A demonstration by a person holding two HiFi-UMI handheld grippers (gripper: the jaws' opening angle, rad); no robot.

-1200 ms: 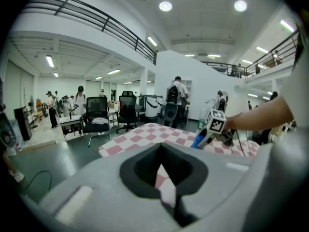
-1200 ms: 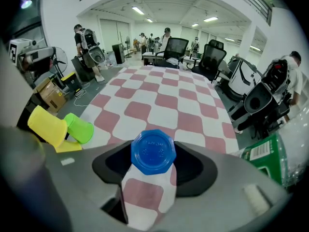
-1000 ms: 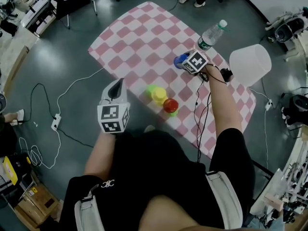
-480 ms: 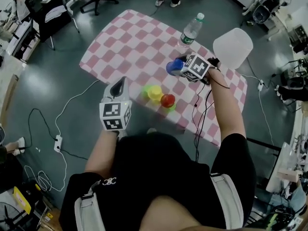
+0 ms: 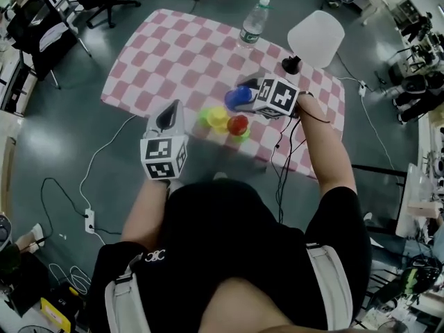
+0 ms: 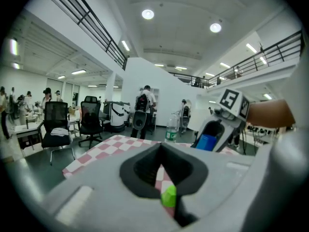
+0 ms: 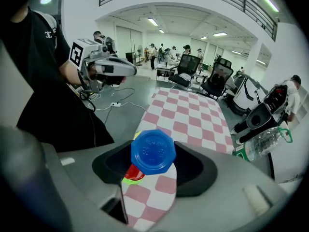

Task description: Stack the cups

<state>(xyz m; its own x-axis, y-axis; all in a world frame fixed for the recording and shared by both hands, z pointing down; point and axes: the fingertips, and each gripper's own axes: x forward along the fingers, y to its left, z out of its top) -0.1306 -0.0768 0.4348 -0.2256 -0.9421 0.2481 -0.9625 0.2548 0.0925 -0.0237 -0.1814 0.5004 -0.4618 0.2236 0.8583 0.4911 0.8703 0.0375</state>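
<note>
Blue cup [image 7: 153, 151] is sitting clenched in the jaws of the right gripper [image 5: 244, 97], mouth pointing down at the red cup [image 5: 237, 123] waiting just ahead of them on the desk [image 5: 173, 54], while the left gripper [image 5: 168, 116] is resting with its empty jaws closed.

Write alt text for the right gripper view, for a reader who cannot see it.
The right tongs grip a blue cup, its base facing the camera; behind it a red cup sits on a green cup on a pink-checked cloth.

Table under a pink-and-white checked cloth [image 5: 173, 54], upright water bottle [image 5: 253, 25] at far edge, green cup [image 5: 204, 117], yellow cup [image 5: 217, 118], red cup [image 5: 238, 124] clustered near front edge
</note>
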